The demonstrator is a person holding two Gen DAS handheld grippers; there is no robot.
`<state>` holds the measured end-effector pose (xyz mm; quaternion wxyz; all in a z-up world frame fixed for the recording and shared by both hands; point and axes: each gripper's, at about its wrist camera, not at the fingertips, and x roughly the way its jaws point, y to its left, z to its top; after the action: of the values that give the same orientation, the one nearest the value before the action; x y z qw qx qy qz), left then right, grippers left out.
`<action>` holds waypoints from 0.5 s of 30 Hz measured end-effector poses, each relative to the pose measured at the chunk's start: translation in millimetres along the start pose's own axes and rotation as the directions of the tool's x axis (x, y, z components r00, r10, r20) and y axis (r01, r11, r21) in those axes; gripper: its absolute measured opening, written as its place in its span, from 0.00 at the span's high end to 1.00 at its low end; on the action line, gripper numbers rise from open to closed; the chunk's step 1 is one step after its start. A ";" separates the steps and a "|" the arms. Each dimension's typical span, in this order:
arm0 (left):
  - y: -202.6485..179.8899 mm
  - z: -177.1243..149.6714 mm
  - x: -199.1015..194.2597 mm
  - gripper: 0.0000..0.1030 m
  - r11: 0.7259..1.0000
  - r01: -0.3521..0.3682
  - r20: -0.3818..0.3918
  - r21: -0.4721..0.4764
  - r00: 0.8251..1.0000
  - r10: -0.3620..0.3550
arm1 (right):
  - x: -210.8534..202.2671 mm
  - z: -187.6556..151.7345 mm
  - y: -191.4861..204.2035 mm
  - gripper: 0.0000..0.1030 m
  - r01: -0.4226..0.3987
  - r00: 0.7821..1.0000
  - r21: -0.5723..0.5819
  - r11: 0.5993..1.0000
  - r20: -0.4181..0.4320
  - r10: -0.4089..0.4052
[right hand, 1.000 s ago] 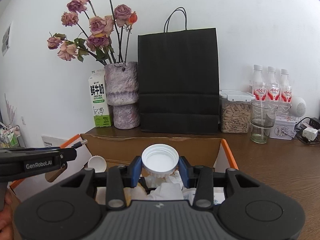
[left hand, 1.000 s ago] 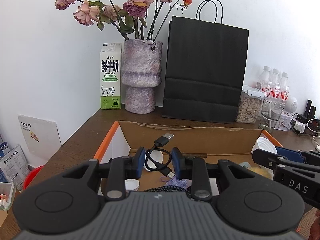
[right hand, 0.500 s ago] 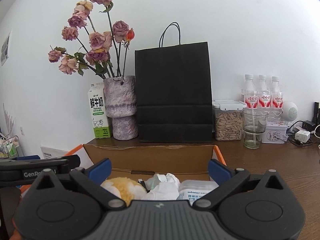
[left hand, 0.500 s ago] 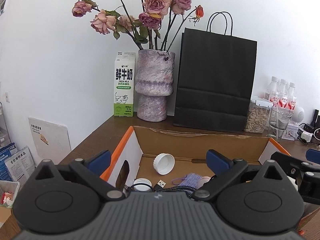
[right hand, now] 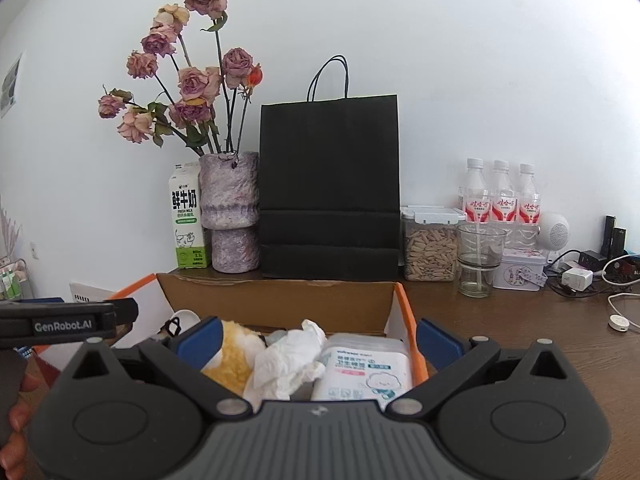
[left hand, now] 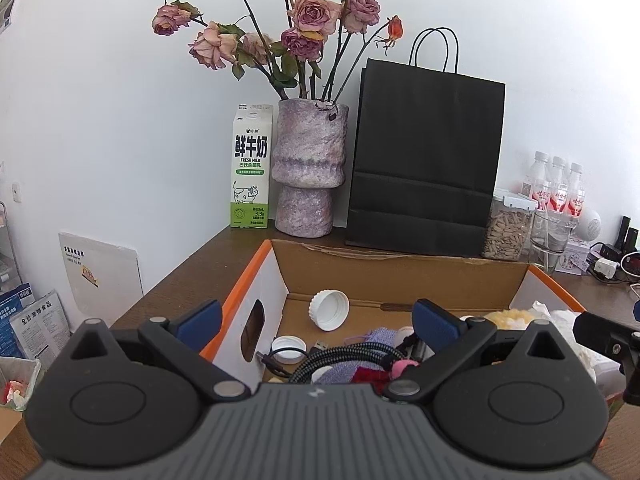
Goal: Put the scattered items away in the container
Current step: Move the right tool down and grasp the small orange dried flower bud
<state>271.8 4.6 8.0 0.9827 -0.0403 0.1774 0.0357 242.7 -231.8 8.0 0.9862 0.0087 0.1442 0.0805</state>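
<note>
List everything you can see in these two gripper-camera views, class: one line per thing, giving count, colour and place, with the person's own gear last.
cardboard box: one, brown with orange edges, on the table, open.
bottle caps: two seen, white, on the box floor.
braided cable: one, black, in the box.
crumpled tissue: one, white, in the box.
wipes pack: one, white and blue, box's right side.
plush item: one, yellow, beside the tissue.
paper bag: one, black, behind the box.
vase: one, purple, holding dried roses.
milk carton: one, white and green, left of the vase.
water bottles: three, clear, red labels, far right.
left gripper: black, blue pads, open.
right gripper: same, open.
</note>
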 end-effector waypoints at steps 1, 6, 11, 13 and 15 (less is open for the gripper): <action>-0.3 -2.1 -3.8 0.00 1.000 0.001 -0.008 0.005 1.000 -0.001 | -4.5 -2.7 -3.0 0.00 0.004 1.000 0.001 1.000 -0.005 -0.004; -3.5 -16.3 -32.2 0.00 0.998 0.022 -0.004 0.052 1.000 -0.022 | -31.1 -14.9 -15.5 0.00 0.027 0.999 -0.019 0.999 -0.017 -0.028; -5.1 -28.5 -48.4 0.00 0.996 0.025 -0.007 0.081 1.000 -0.024 | -46.7 -33.3 -25.5 0.00 0.055 0.995 -0.050 0.997 -0.083 -0.059; -4.0 -31.4 -50.1 0.00 0.997 0.033 -0.017 0.076 0.999 -0.032 | -47.7 -40.8 -28.4 0.00 0.064 0.990 -0.064 0.996 -0.124 -0.072; -3.4 -34.5 -51.6 0.00 0.997 0.035 -0.028 0.072 0.999 -0.033 | -47.1 -46.1 -30.1 0.00 0.068 0.984 -0.072 0.995 -0.160 -0.079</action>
<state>211.9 -4.8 -5.9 0.9815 -0.0080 0.1909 0.0121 189.7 -269.3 -24.1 0.9733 -0.0358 0.2215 0.0491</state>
